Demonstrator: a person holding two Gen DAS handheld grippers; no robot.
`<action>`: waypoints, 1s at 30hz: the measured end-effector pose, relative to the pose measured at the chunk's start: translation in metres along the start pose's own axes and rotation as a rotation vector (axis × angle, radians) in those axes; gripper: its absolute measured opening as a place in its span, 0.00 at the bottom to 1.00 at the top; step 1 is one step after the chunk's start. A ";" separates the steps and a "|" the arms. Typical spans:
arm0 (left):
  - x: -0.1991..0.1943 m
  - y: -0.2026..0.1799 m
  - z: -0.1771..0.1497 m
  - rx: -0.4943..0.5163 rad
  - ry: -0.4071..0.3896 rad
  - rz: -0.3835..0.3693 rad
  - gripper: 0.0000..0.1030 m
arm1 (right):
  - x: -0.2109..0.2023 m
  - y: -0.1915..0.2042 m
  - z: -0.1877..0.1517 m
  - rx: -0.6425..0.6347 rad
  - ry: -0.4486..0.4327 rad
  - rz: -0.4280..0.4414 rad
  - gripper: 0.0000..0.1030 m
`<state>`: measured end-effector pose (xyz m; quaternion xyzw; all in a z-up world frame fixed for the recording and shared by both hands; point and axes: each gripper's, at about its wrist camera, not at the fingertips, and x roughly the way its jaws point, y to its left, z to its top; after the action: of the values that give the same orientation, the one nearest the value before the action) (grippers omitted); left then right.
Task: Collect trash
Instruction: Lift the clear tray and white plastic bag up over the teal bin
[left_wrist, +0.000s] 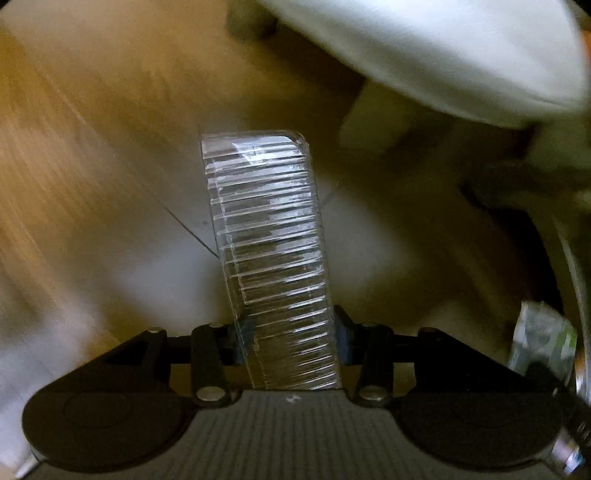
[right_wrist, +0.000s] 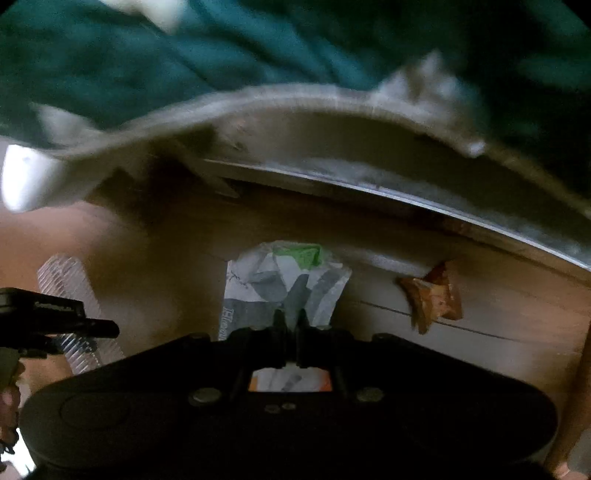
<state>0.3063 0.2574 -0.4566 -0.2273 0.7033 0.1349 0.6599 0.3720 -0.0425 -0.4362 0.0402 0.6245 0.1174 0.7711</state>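
Note:
A clear ribbed plastic container stands up between the fingers of my left gripper, which is shut on its lower part and holds it above the wooden floor. My right gripper is shut on a crumpled white, grey and green wrapper. The same wrapper shows at the right edge of the left wrist view. The plastic container appears at the left of the right wrist view. A crumpled brown wrapper lies on the floor to the right of my right gripper.
The floor is light wood. White fabric hangs over the upper right. A curved grey edge with a metal strip runs across above the wrappers, with teal fabric over it. Both views are blurred.

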 end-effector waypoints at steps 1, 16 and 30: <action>-0.012 -0.003 -0.004 0.026 -0.006 -0.006 0.42 | -0.012 -0.001 -0.002 -0.008 -0.010 0.006 0.04; -0.251 -0.059 -0.076 0.329 -0.285 -0.150 0.42 | -0.234 0.019 -0.027 -0.119 -0.305 0.100 0.04; -0.405 -0.122 -0.174 0.511 -0.605 -0.242 0.42 | -0.429 0.017 -0.066 -0.176 -0.654 0.100 0.04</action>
<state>0.2262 0.1247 -0.0260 -0.0873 0.4565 -0.0618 0.8832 0.2234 -0.1313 -0.0378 0.0394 0.3290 0.1894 0.9243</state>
